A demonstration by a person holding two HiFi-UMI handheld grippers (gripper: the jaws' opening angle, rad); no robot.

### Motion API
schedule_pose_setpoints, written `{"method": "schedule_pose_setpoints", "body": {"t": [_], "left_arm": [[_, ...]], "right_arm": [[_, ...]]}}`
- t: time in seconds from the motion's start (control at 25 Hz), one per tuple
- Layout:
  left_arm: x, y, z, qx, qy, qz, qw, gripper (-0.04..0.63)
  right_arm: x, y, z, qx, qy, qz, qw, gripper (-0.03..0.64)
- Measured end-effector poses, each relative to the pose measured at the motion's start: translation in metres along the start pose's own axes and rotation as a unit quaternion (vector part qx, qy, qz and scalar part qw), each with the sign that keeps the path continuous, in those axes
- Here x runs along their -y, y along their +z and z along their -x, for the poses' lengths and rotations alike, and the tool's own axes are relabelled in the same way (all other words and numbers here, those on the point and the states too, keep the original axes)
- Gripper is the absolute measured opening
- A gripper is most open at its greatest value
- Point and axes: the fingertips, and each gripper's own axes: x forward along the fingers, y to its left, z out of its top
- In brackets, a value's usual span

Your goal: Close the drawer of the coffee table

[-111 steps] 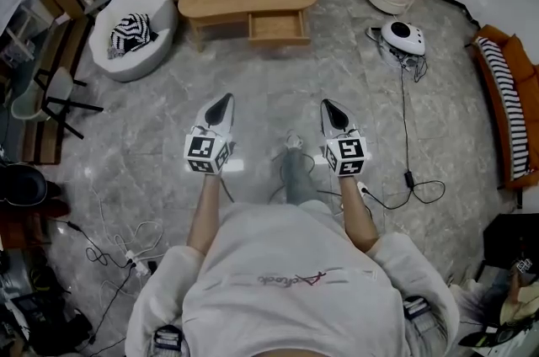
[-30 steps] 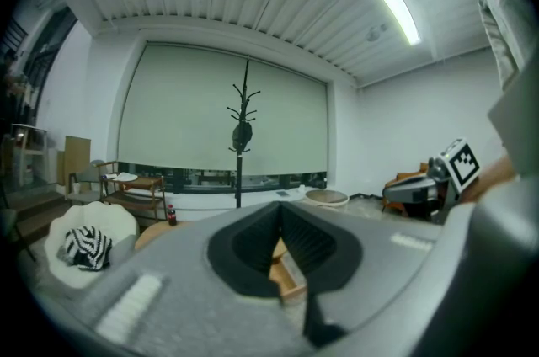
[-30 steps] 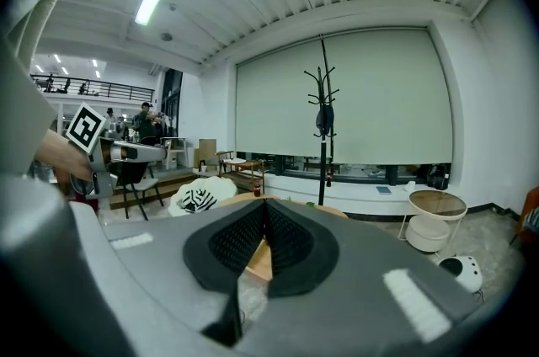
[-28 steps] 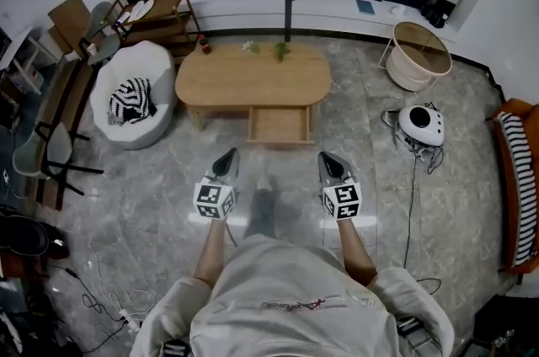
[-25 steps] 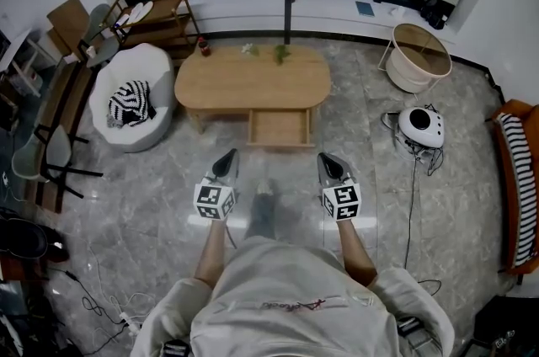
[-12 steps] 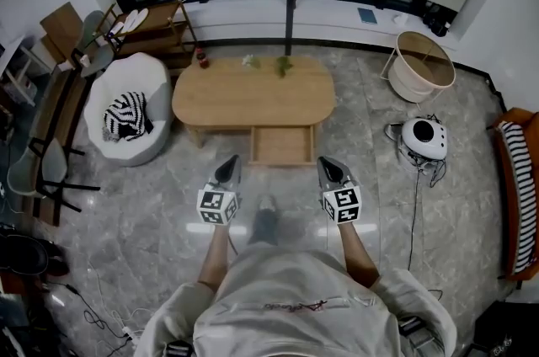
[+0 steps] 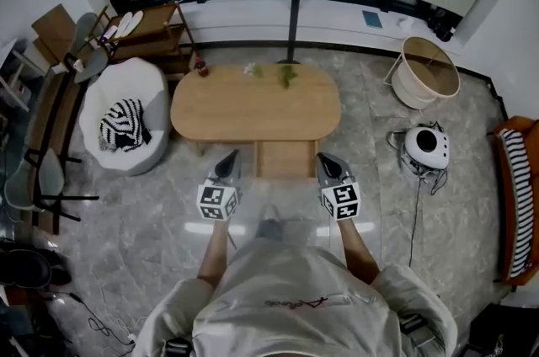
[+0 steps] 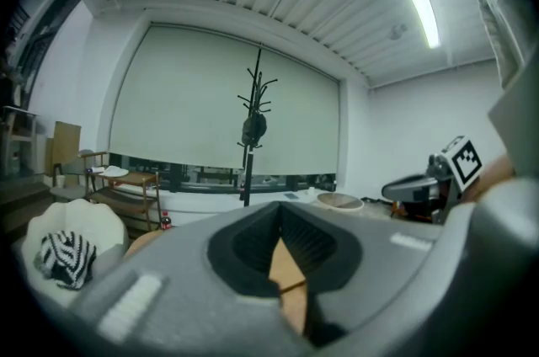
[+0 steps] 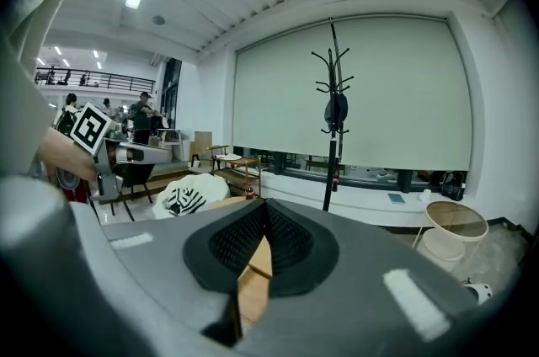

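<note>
The person now stands closer to the coffee table than a second ago, and the drawer now lies between the left gripper and the right gripper. The drawer is still pulled out on the near side of the table (so nothing is closed yet). I judge that the approach is almost finished and the push comes next. Both grippers have their jaws pressed together and hold nothing. The drawer's front face is not visible from above. Each gripper view shows only a thin strip of wood past the jaws, so I cannot tell if there is contact.
</note>
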Motion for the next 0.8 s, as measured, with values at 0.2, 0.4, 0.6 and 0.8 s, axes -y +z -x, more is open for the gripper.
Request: {"method": "schedule_pose_setpoints", "body": {"t": [0.2, 0.4, 0.6, 0.8], "left_arm": [[-0.038, 0.016, -0.044, -0.003, -0.009, -0.005, 0.9999, 0.000], [-0.072, 0.019, -0.082, -0.013, -0.020, -0.005, 0.9997, 0.000], [-0.096, 0.012, -0.114, -0.029, -0.035, -0.005, 0.9990, 0.000], [-0.100, 0.001, -0.142, -0.044, -0.052, -0.008, 0.9976, 0.000]], "right_arm": [[0.021, 0.023, -0.054, 0.003, -0.009, -0.001, 1.000, 0.006], [0.039, 0.034, -0.100, -0.002, -0.020, -0.005, 1.000, 0.006], [0.056, 0.031, -0.132, -0.012, -0.037, -0.013, 0.999, 0.006], [0.075, 0.019, -0.147, -0.021, -0.051, -0.024, 0.998, 0.006]]}}
